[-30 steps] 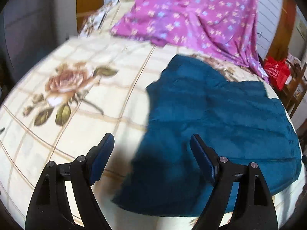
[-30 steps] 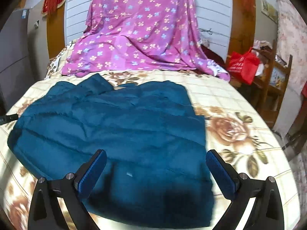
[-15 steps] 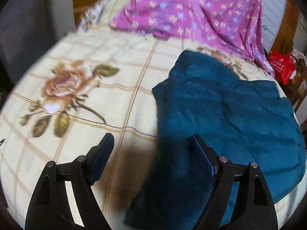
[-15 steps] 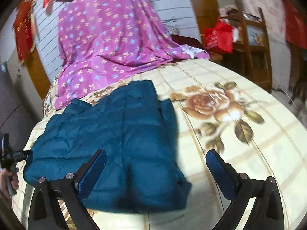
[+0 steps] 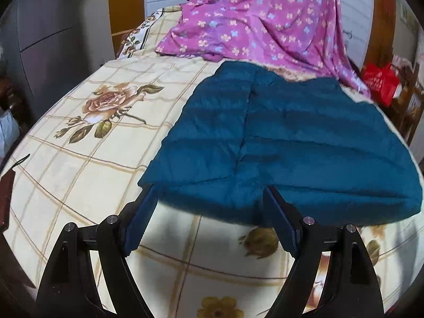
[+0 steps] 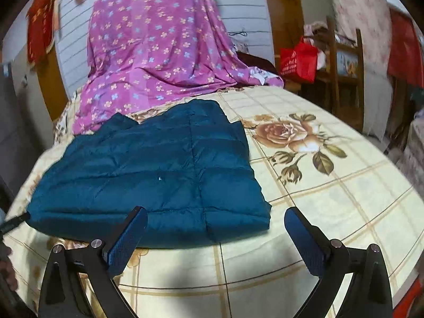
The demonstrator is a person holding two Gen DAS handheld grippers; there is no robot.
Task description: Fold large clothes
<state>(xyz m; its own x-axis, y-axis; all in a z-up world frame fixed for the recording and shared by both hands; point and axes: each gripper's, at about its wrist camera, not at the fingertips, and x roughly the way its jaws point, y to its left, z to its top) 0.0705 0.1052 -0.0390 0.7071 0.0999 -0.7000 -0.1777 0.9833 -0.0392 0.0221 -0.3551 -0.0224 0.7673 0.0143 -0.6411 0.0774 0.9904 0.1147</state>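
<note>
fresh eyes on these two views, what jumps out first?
A teal quilted puffer jacket lies flat mid-bed on a cream checked bedspread with rose prints. Behind it, a purple floral sheet drapes down onto the head of the bed. Both grippers, left and right, are open at the jacket's near edge.

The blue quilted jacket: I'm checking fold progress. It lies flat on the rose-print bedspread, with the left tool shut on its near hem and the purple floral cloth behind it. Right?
Not quite. The left tool is open, not shut on the hem; the left wrist view shows nothing pinched. The blue quilted jacket does lie flat on the rose-print bedspread, with the purple floral cloth behind it.
</note>
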